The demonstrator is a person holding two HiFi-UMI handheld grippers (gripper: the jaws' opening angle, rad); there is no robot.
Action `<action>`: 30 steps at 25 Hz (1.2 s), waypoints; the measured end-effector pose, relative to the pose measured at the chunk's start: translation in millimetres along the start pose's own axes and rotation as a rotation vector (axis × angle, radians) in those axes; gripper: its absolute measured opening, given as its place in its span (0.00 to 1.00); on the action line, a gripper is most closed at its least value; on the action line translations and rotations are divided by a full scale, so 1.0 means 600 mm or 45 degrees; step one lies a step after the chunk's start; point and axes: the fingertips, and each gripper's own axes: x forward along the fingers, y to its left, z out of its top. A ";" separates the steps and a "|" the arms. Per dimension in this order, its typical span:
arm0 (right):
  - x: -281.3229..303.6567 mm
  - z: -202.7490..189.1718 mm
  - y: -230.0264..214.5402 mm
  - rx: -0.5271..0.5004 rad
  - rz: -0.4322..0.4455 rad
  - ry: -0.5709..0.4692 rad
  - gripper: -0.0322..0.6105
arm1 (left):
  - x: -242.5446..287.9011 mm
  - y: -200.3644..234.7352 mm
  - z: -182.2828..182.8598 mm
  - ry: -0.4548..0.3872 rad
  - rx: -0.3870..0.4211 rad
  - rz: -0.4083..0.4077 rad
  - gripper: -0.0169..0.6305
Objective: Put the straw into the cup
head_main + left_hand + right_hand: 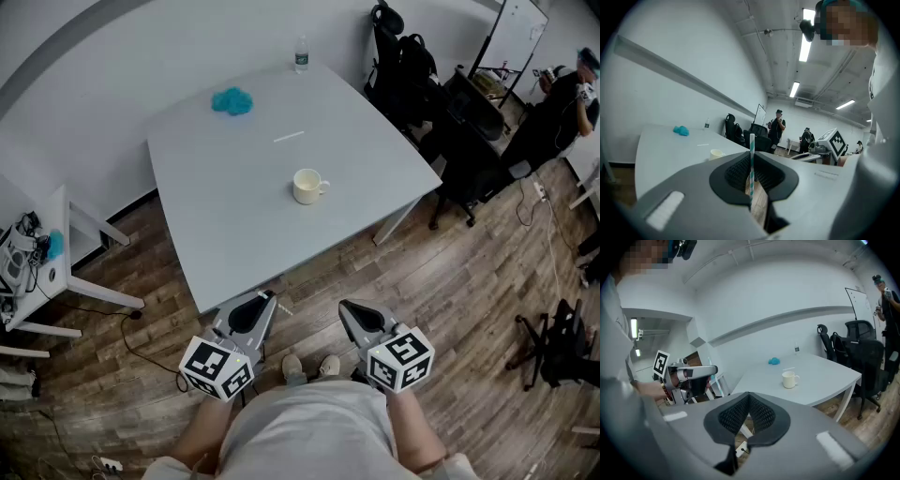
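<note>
Left gripper (751, 157) jaws are clamping shut on 1 striped straw (751, 146), which is standing upright. Right gripper (749, 398) jaws are sitting together with nothing between them. Both are hanging just off the table (234, 225) edge, with the cup (307, 186) at 12 o'clock. Only the left gripper view is showing the straw's stripes. The head view is showing a 2nd straw (289, 137) at the cup's 11 o'clock.

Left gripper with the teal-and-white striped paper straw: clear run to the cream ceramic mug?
Probably yes. The left gripper is shut on the striped straw, and only bare grey table lies between it and the cream mug. It hangs short of the table edge, so a forward reach seems needed.
</note>
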 end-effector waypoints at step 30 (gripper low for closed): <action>0.004 -0.004 0.042 0.111 0.010 -0.056 0.06 | -0.035 -0.009 0.011 0.023 0.018 -0.093 0.09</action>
